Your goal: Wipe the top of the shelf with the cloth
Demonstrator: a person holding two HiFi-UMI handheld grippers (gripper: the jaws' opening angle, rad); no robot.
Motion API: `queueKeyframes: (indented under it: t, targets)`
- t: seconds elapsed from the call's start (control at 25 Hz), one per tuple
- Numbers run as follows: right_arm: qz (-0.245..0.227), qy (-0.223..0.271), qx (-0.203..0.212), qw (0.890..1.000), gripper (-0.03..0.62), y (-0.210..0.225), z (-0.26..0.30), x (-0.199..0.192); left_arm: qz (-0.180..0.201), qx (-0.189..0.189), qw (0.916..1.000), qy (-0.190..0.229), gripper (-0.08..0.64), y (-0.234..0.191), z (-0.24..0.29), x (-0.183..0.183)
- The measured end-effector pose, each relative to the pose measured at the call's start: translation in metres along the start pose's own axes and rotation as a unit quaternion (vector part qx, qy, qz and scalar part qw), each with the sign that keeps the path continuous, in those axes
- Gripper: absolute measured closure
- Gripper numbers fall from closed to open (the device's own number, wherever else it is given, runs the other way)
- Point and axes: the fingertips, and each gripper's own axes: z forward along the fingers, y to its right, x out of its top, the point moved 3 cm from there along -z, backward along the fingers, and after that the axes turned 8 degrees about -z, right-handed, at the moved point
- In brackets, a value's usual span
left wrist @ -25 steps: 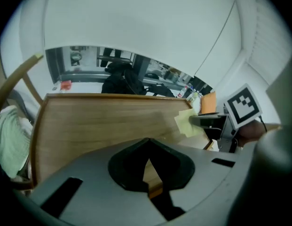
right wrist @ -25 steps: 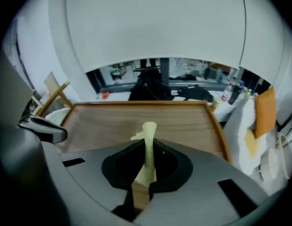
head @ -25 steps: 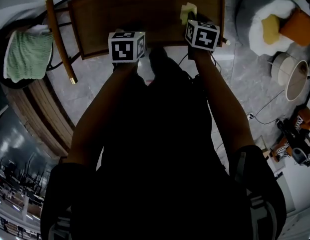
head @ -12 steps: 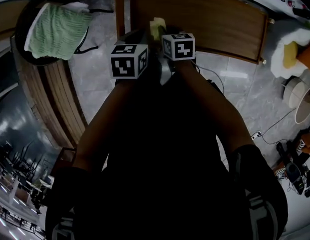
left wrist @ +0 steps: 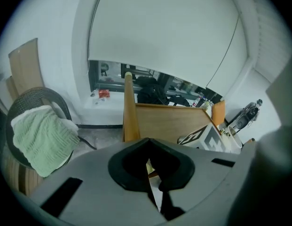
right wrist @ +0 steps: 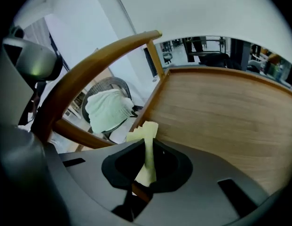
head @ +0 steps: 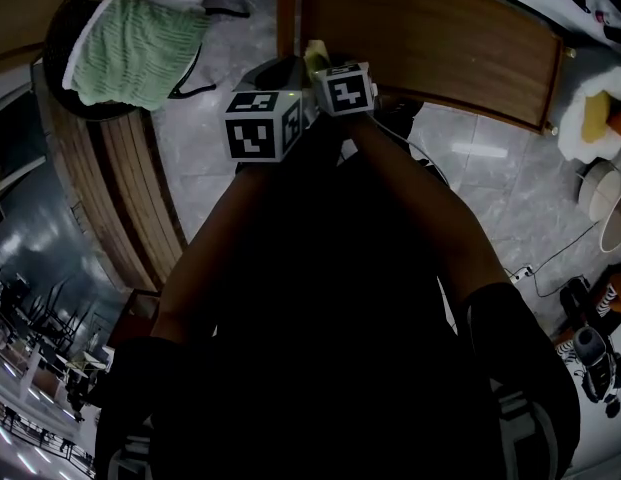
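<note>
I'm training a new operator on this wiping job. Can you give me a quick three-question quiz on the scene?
1. True or false: the right tool is shut on the cloth.
2. Where on the shelf top is the cloth, as the head view shows it? A) near its left edge B) at its middle C) at its right end
3. Fill in: the towel on the chair is ___ in colour.
Key: 1 true; 2 A; 3 green.
</note>
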Motion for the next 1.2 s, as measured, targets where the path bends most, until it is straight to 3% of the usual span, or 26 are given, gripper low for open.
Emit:
queueKeyframes:
  t: [0.4,0.76,1.2]
  targets:
    - [-0.026,-0.031,-0.020,0.999,0.549,0.037,-0.021,-0.022,0.012,-0.026,0.9994,-0.021,0.549,0.041,0.022,-0.008]
    - [-0.016,-0.034,-0.064,0.997,0.549,0.127,-0.079,-0.065,0.015,-0.016,0.9982,-0.056,0.549,0.100,0.072,-0.036]
    - [0.024,-0.042,-0.100,0.994,0.549,0.235,-0.153,-0.125,0.047,-0.046,0.9952,-0.072,0.548,0.215,0.132,-0.049]
